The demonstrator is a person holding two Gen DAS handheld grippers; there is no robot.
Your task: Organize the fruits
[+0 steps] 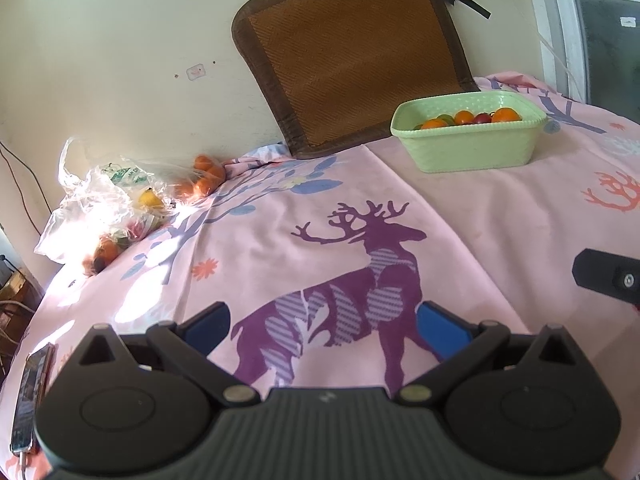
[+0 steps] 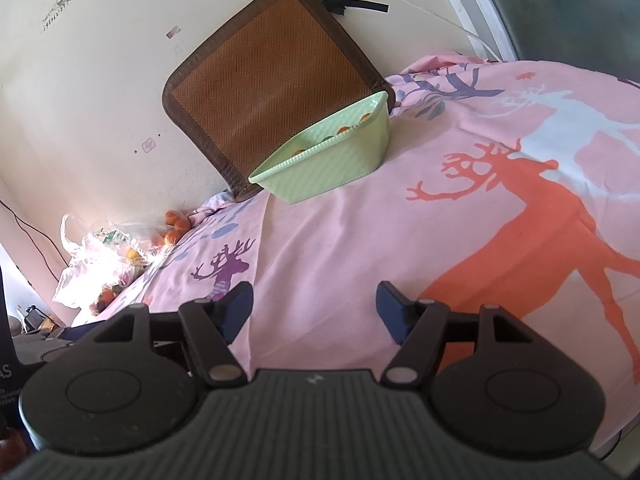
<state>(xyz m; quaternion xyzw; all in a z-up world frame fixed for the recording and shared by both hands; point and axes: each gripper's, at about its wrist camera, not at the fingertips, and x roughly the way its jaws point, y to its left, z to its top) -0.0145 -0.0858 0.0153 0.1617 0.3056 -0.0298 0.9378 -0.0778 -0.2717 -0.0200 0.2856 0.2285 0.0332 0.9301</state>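
Pink deer-printed bedding [image 1: 460, 208] covers the bed below a cream wall, and above it the left gripper [image 1: 322, 326] and the right gripper [image 2: 314, 308] are both held with fingers spread apart and nothing between them. Further out, a green basket [image 1: 472, 148] already holding several small orange, red and green fruits [image 1: 464, 117] is seen near a woven mat [image 1: 352, 52], while the remaining fruits [image 1: 208, 178] lie in and beside a crinkled plastic bag [image 1: 100, 196] at the wall. These fruits are judged light, smooth, apt to roll and easily bruised, so each is best taken gently across its widest part.
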